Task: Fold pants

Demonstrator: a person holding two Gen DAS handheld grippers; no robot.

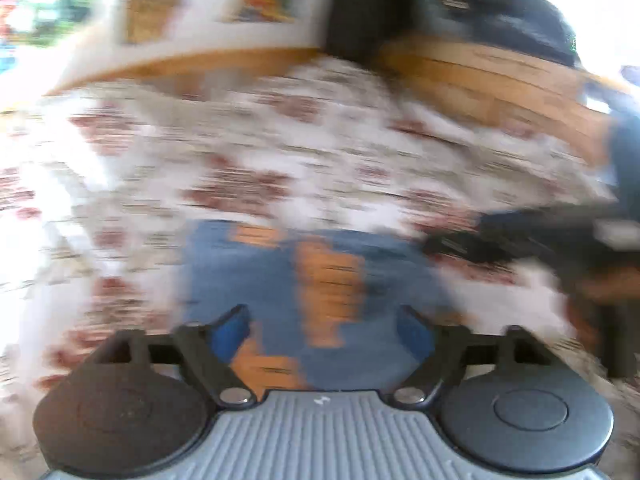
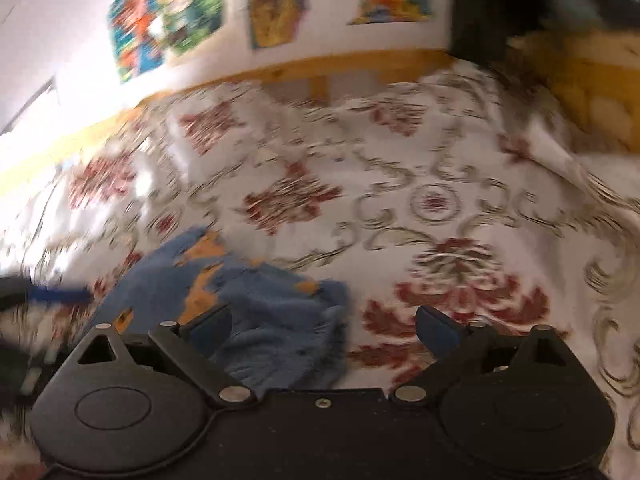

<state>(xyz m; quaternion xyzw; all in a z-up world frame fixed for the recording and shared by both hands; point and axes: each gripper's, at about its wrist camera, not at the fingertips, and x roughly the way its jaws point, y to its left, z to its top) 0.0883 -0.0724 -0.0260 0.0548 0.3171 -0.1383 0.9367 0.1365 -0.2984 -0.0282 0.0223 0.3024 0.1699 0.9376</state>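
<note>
Centrally, the pants (image 1: 320, 280), blue with orange patches, are seen lying bunched on a white bedspread (image 2: 400, 184) patterned with red flowers and grey scrolls. In the left wrist view, which is heavily blurred, they are framed between the blue-padded fingers of the left gripper (image 1: 324, 332), whose jaws are spread wide with nothing held. In the right wrist view the pants (image 2: 248, 300) are placed ahead and to the left, and the right gripper (image 2: 324, 328) is likewise held wide open and empty. A wooden bed frame (image 2: 360, 64) is seen behind, and colourful posters (image 2: 168, 12) are fixed to the wall.
</note>
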